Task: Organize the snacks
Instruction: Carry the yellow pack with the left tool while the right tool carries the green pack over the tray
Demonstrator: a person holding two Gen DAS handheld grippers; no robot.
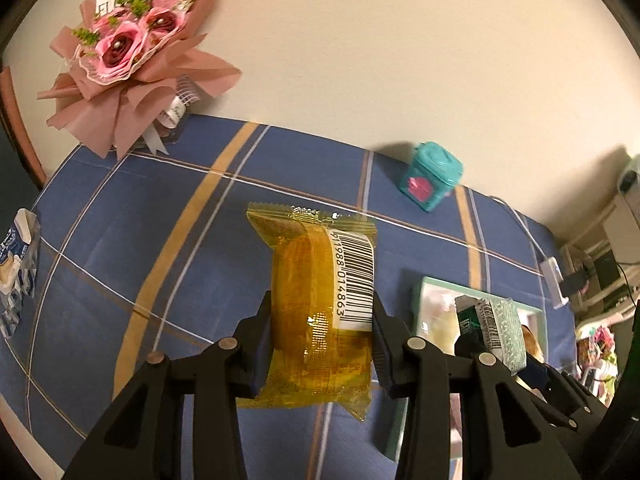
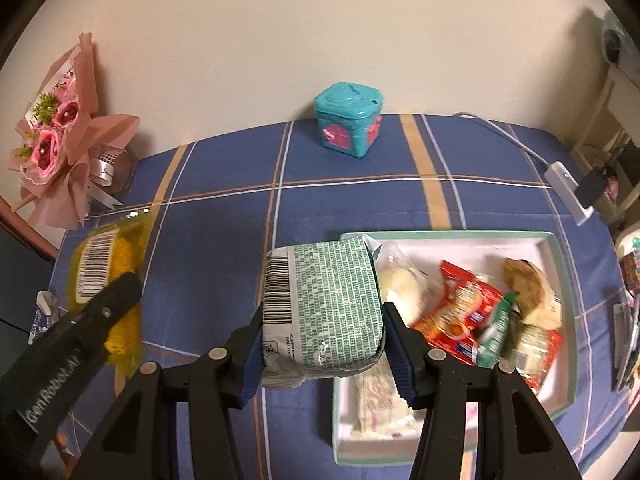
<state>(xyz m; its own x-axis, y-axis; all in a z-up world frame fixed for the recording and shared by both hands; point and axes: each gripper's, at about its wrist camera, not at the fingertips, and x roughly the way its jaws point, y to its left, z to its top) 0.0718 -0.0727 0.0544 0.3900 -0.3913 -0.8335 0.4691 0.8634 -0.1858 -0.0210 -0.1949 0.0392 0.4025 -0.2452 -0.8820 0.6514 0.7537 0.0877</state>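
Note:
My left gripper (image 1: 320, 316) is shut on a yellow wrapped cake (image 1: 320, 304) with a barcode label, held above the blue checked tablecloth. It also shows at the left in the right wrist view (image 2: 106, 276). My right gripper (image 2: 322, 332) is shut on a green and white snack pack (image 2: 324, 304), held at the left edge of a white tray (image 2: 560, 280) with a mint rim. The tray holds red snack packets (image 2: 456, 320), a pale bun (image 2: 400, 284) and other wrapped snacks. The green pack also shows in the left wrist view (image 1: 500, 328).
A teal tin (image 2: 348, 120) stands at the back by the wall. A pink flower bouquet (image 1: 128, 60) stands at the back left corner. A blue and white snack bag (image 1: 18, 264) lies at the left edge. A white charger and cable (image 2: 564, 188) lie at the right.

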